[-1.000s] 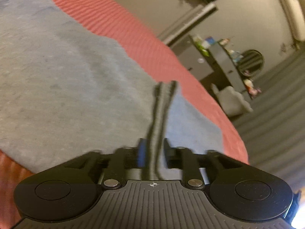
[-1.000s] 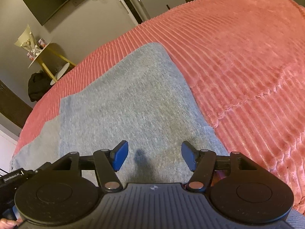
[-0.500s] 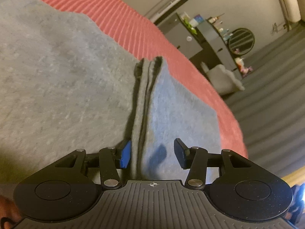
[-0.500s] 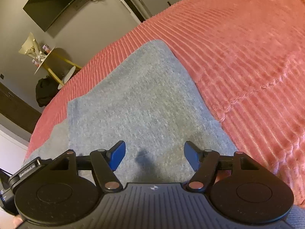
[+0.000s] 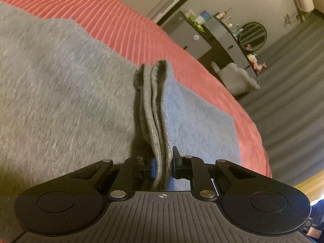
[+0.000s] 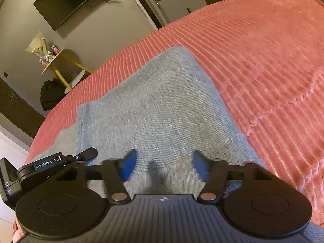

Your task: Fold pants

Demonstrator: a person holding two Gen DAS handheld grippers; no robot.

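The pants (image 5: 60, 93) are grey knit, spread flat across the salmon ribbed bedspread (image 5: 129, 30) of the bed, with a faint rib in the weave and a slightly bluer tone on the panel at the right of my left view. In the right view the same grey cloth (image 6: 158, 105) lies smooth, one corner reaching up toward the far side of the bed and its right edge running down beside the bedspread's raised seam.

In my left gripper (image 5: 163, 166) a thick fold of the cloth stands up as a narrow ridge of stacked layers, darker along its edges, running away from me and ending in a blunt doubled tip. My left jaws are closing and already pinch this ridge on both sides, with only the thickness of the fabric between them.

My right gripper (image 6: 163, 167) hangs low over the flat cloth, with its blue pads (image 6: 128, 167) blurred. Its jaws are closing but stand about half apart, with flat fabric below the gap and nothing gripped. I cannot tell whether the tips touch the cloth.
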